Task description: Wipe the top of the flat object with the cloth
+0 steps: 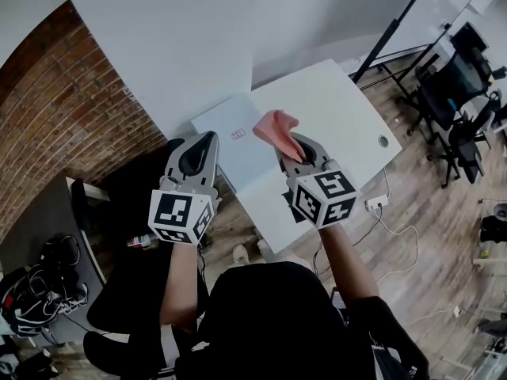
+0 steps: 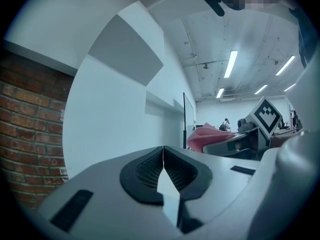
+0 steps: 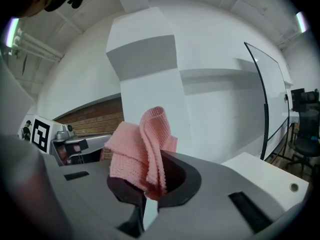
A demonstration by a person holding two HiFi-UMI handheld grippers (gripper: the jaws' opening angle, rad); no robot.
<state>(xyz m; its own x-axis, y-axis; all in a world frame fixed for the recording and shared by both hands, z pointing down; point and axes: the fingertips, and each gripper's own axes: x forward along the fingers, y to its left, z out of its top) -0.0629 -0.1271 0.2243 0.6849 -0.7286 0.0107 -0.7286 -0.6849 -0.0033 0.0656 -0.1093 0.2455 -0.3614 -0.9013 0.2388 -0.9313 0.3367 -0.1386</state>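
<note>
Right gripper view shows the right gripper (image 3: 149,196) pinching only a fold of the pink cloth (image 3: 141,151), which may slip out while wiping; the left gripper (image 2: 163,159) is clenched empty.

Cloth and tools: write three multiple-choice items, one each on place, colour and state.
1. Where is the cloth? A in the right tool; B in the left tool; C in neither.
2. What colour is the cloth? A blue; B pink; C green.
3. How do the left tool's jaws stand? A wide apart; B shut on the cloth; C shut, nothing between them.
Answers: 1 A, the right gripper view shows the cloth pinched between its jaws; 2 B, it is pink in every view; 3 C, the left gripper view shows them closed on nothing.
</note>
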